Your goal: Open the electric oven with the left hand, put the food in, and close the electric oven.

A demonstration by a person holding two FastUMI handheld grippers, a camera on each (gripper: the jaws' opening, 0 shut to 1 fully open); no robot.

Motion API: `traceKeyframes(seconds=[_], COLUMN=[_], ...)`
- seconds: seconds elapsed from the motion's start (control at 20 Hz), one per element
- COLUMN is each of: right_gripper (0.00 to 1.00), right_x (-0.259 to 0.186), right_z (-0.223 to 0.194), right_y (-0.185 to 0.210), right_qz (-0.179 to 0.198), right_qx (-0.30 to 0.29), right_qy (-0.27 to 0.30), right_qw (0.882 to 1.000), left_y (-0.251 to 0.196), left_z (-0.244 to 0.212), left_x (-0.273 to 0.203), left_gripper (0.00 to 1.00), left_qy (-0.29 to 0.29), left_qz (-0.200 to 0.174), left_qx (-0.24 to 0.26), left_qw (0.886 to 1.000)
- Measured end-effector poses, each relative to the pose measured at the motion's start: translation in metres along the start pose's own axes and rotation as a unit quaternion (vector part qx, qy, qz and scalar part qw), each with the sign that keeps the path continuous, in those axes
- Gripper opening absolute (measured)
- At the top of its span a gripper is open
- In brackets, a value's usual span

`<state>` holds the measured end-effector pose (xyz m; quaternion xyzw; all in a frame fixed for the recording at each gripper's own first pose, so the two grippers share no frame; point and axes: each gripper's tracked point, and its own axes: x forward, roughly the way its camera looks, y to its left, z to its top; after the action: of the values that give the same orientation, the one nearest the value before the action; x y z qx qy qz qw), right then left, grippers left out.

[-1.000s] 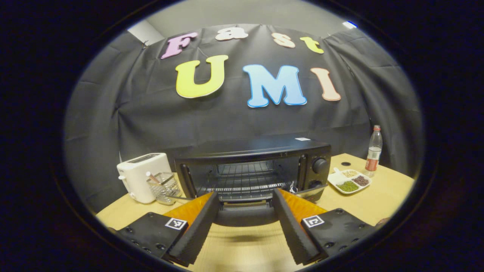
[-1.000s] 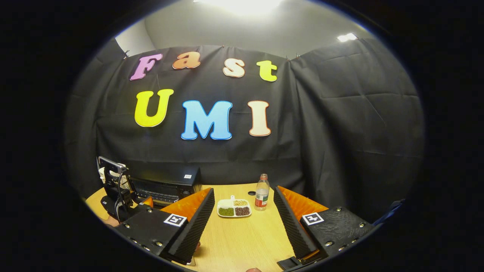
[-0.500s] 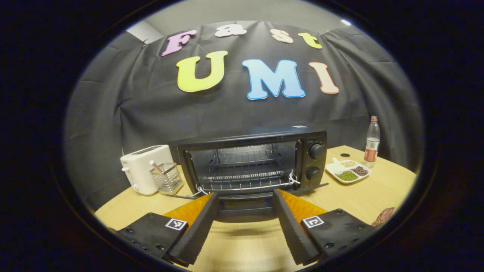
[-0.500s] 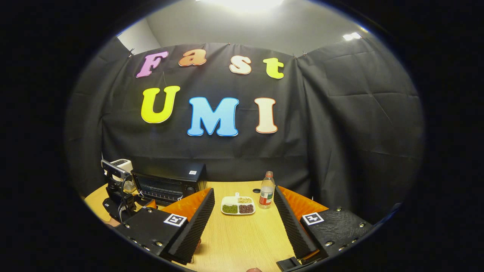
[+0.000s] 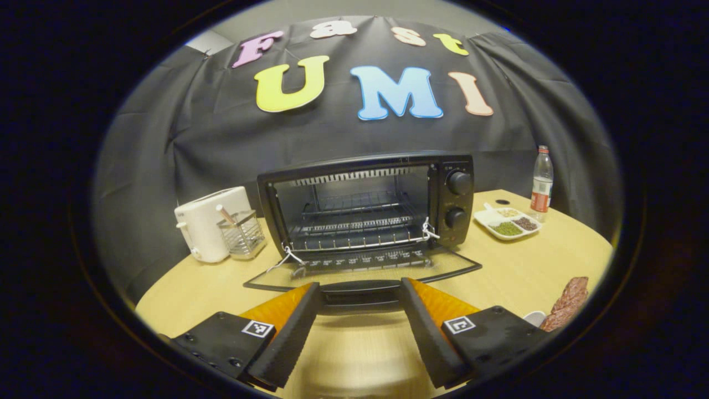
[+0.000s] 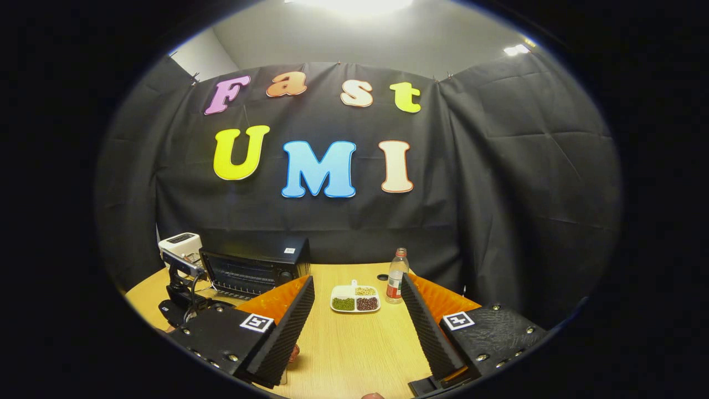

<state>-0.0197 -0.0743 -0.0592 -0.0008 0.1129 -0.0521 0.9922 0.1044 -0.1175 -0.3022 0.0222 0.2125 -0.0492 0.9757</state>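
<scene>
- Glass door [image 5: 363, 266] of the oven [image 5: 365, 208] lies folded down almost flat, straight ahead of my left claw [image 5: 359, 327]; its handle [image 5: 360, 291] sits between the two fingers, at their far ends.
- Left claw fingers stand spread; I see no pad pressing the handle, so I judge the claw is not clamped on it. Whether the tips touch the bar I cannot tell.
- Wire rack [image 5: 357, 227] inside is bare and the opening is clear ahead.
- Food [image 5: 565, 303], a reddish-brown piece, lies to the right of the left claw near the table [image 5: 526, 266] edge; what it rests on is cut off from sight.
- Right claw [image 6: 357, 324] hangs above the table with fingers wide apart and nothing between them; the bean tray [image 6: 355, 299] and bottle [image 6: 396, 277] lie ahead of it, the oven ahead to its left.
- Judgement: opening looks done or nearly so. I would let the door settle fully on its hinge before easing the left claw back, so it does not spring up.
- Next step calls for the right claw to take the food; I would keep the left claw low and clear of the door's front.
- Risk: the white strings [image 5: 282, 260] at the door corners could snag a finger.
</scene>
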Motion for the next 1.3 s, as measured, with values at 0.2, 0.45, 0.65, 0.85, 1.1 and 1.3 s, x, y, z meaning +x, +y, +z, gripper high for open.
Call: traceKeyframes(seconds=[0.2, 0.45, 0.65, 0.85, 1.1, 1.3], right_gripper=[0.95, 0.95, 0.95, 0.95, 0.95, 0.96], right_x=[0.001, 0.006, 0.010, 0.021, 0.044, 0.059], right_z=[-0.002, -0.008, -0.013, -0.015, -0.035, -0.057], right_y=[0.004, 0.018, 0.033, 0.048, 0.064, 0.076], right_qz=[0.009, 0.028, 0.054, 0.079, 0.113, 0.139], right_qx=[0.003, 0.012, 0.019, 0.033, 0.048, 0.079], right_qy=[0.004, 0.014, 0.018, 0.021, 0.048, 0.092], right_qw=[1.000, 0.999, 0.998, 0.996, 0.991, 0.983], left_y=[-0.002, -0.007, 0.001, 0.018, 0.049, 0.078], left_z=[-0.007, -0.018, -0.010, 0.040, 0.117, 0.156], left_x=[-0.001, -0.012, -0.029, -0.058, -0.104, -0.140], left_gripper=[1.00, 0.96, 0.96, 1.00, 1.00, 1.00], left_qy=[0.012, 0.022, 0.017, -0.029, -0.105, -0.141], left_qz=[-0.003, -0.013, -0.011, -0.003, 0.017, 0.037], left_qx=[-0.010, 0.003, 0.003, -0.006, 0.001, -0.014], left_qw=[1.000, 1.000, 1.000, 1.000, 0.994, 0.989])
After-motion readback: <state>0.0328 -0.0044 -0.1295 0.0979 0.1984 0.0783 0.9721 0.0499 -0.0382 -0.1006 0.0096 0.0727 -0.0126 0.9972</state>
